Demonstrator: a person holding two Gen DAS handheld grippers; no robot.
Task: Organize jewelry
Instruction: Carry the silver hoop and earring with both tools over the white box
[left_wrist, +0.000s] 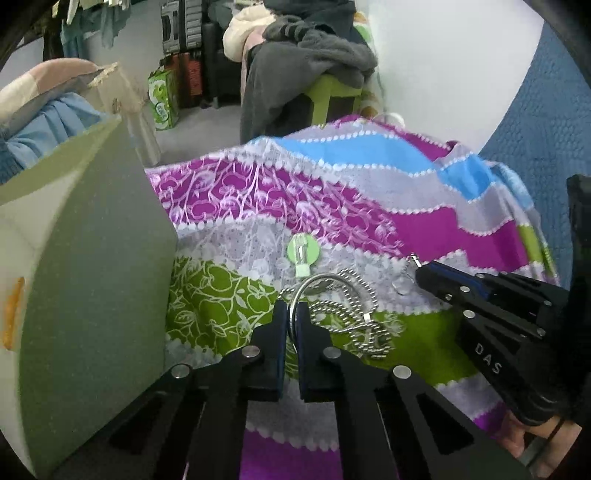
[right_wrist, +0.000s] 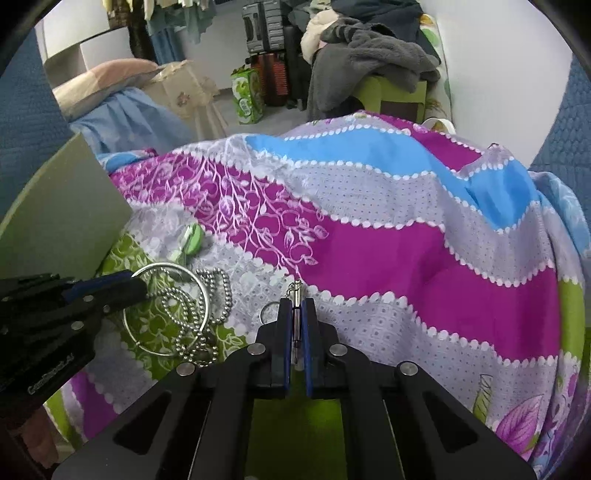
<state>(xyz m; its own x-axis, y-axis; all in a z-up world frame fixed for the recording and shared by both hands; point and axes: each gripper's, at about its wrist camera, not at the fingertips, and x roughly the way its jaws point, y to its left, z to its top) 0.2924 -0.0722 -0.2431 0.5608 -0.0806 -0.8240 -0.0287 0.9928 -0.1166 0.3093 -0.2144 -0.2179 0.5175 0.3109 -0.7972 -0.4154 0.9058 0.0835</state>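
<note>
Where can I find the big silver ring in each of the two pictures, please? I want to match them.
Left wrist view: the silver ring is at lower centre, edge-on, pinched by the left gripper.
Right wrist view: the silver ring is at lower left, seen as a full circle, with the left gripper on its rim.
Shared landmark: the ball chain lying against the ring on the bedsheet.

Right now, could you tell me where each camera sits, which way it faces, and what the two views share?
Left wrist: rides the left gripper, facing forward over the bedspread; its fingers pinch the silver bangle; right gripper enters at right.
Right wrist: rides the right gripper, same heading; it clamps a small metal charm; left gripper enters at left.
Shared: bangle, ball chain, green clip, grey-green box.
</note>
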